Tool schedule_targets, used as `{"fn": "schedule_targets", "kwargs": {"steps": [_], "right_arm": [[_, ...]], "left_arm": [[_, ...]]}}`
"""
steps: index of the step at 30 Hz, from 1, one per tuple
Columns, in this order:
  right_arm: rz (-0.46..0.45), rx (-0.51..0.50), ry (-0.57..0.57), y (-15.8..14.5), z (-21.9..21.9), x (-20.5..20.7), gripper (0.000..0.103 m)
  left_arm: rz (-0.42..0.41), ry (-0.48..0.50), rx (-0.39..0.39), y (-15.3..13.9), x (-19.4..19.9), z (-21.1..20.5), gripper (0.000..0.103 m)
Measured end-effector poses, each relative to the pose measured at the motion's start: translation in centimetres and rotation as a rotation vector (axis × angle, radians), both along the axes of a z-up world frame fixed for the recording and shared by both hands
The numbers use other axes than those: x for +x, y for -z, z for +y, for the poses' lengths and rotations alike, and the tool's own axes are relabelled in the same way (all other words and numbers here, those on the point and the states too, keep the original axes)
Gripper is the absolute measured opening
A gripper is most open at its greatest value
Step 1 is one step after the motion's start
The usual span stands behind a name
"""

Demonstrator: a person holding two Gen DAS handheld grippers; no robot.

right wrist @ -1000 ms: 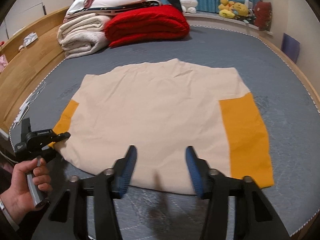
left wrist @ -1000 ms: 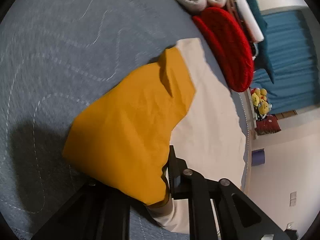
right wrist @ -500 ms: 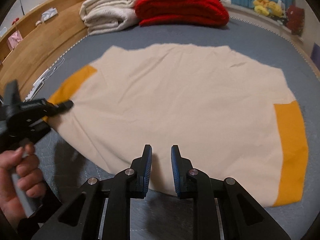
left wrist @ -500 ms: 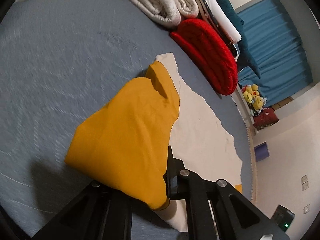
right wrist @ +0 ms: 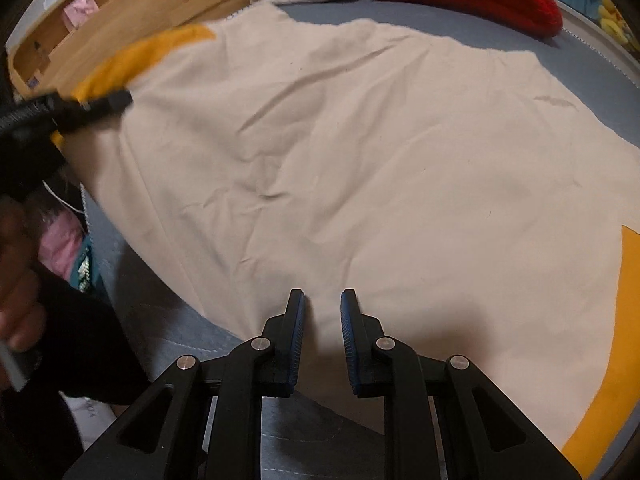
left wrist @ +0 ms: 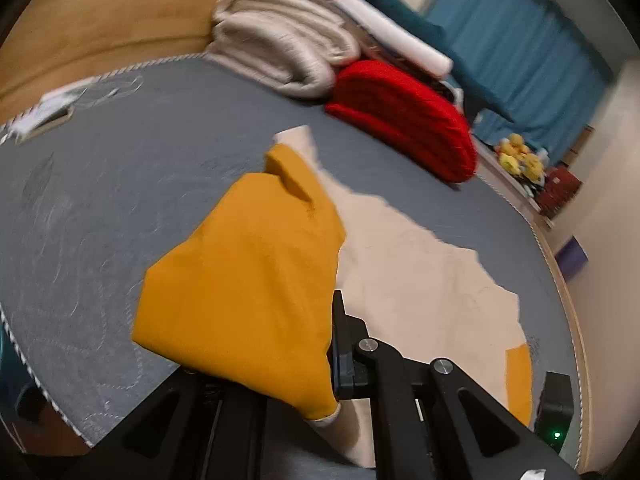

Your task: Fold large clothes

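A large cream garment (right wrist: 360, 152) with orange sleeves lies spread on the grey bed (right wrist: 600, 68). My left gripper (left wrist: 320, 364) is shut on the orange sleeve (left wrist: 248, 272) and holds it lifted; the cloth drapes over the left finger. That gripper also shows in the right wrist view (right wrist: 92, 106), gripping the sleeve (right wrist: 136, 56). My right gripper (right wrist: 322, 340) is over the garment's near hem, its jaws a narrow gap apart with cream cloth between them. The other orange sleeve (right wrist: 616, 340) lies flat at the right.
Folded beige blankets (left wrist: 280, 48) and a red quilt (left wrist: 404, 120) are stacked at the bed's far end. A wooden bed frame (right wrist: 132, 8) runs along the left. Blue curtains (left wrist: 532, 52) and plush toys (left wrist: 520, 156) stand beyond the bed.
My right gripper moved forward over the hem and its jaws closed from wide open to a narrow gap. My left gripper raised the orange sleeve and swung toward the garment.
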State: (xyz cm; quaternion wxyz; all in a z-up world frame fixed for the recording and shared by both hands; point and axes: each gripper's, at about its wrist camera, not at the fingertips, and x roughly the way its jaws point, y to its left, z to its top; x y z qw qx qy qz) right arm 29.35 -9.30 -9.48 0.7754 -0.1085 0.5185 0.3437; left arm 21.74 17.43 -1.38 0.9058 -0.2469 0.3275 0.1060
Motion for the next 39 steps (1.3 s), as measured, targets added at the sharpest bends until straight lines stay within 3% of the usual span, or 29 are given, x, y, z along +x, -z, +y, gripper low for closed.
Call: {"fn": "schedule_targets", "kwargs": {"steps": [3,5,10,13,21,30,34,39], "right_arm": [[-0.015,0.026,0.043,-1.5,-1.3,-0.1,0.022],[-0.089,0.054,0.085,-3.8,-3.1,-0.3,0.025],[-0.281,0.087,0.244,-8.2,-9.7,-0.8,0.045],[-0.332,0.083,0.348,-9.2,-14.1,-0.6,0.050],[-0.358,0.077,0.502,-9.7,-23.0,-2.7,0.052],[-0.320,0.179,0.741,-11.4,-32.4,-2.9,0.052],[-0.299,0.241,0.790,-12.0,-34.3,-2.5,0.052],[-0.277,0.314,0.764,-12.7,-33.8,-2.1,0.052]], "left_arm": [[-0.027,0.058,0.044,-1.4,0.6,-2.5,0.008],[-0.045,0.105,0.053,-2.1,1.1,-4.7,0.008],[-0.056,0.221,0.072,-2.9,2.6,-10.4,0.007],[-0.058,0.294,0.092,-3.3,3.7,-14.1,0.007],[-0.032,0.535,0.147,-2.9,5.8,-26.7,0.007],[0.170,0.823,0.253,3.8,8.0,-40.1,0.008],[0.229,0.858,0.306,4.7,8.3,-40.8,0.020],[0.208,0.886,0.231,1.8,7.4,-38.4,0.035]]}}
